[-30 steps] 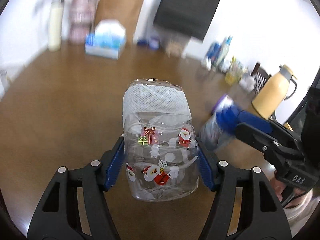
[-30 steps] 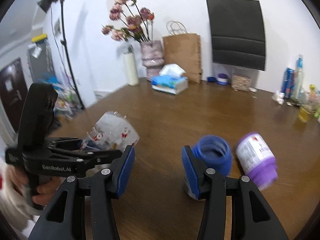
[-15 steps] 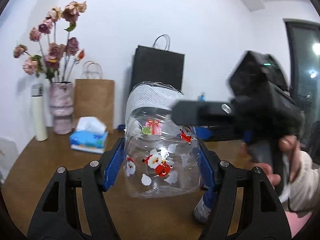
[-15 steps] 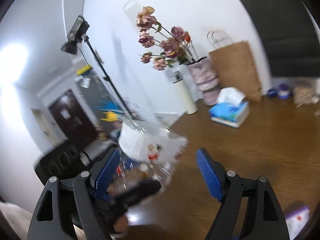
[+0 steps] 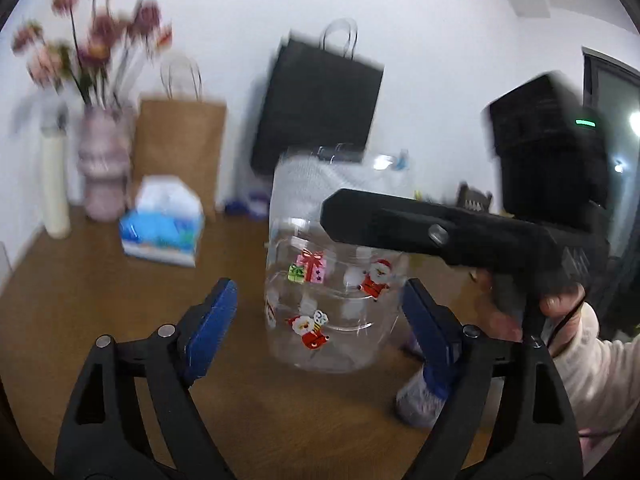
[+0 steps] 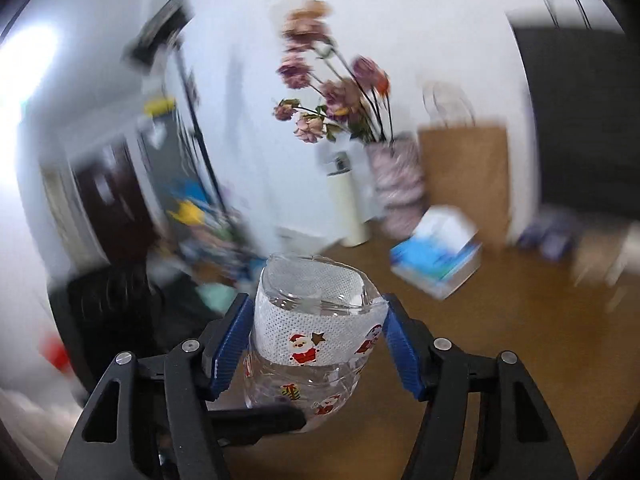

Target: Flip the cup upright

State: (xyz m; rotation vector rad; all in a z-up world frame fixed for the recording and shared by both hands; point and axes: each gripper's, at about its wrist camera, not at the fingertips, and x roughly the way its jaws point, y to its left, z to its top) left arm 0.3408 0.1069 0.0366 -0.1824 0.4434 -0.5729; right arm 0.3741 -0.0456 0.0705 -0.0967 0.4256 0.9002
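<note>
Cup (image 6: 316, 332) sits between the two blue pads of the right gripper (image 6: 316, 340). The pads squeeze its white mesh band on both sides, so these tongs are closed on it. The cup is see-through plastic with little Santa and gift stickers. Its open mouth points up and a bit away from the camera.

In the left wrist view the cup (image 5: 332, 280) hangs above the brown table (image 5: 100, 292). The left gripper (image 5: 320, 316) is spread wide and holds nothing. Its left pad is well apart from the cup. Its right pad is close to the cup's side, but I cannot tell if it touches. The black right tongs reach in from the right, across the cup's top part, with a hand (image 5: 560, 312) on the handle.

Low on the right, behind the left gripper's pad, stands a blurry purple bottle (image 5: 416, 404).

Farther back on the table are a blue and white tissue box (image 5: 164, 224), a pink vase (image 5: 102, 172) of flowers, a brown paper bag (image 5: 180, 152) and a black bag (image 5: 316, 100) by the white wall.
</note>
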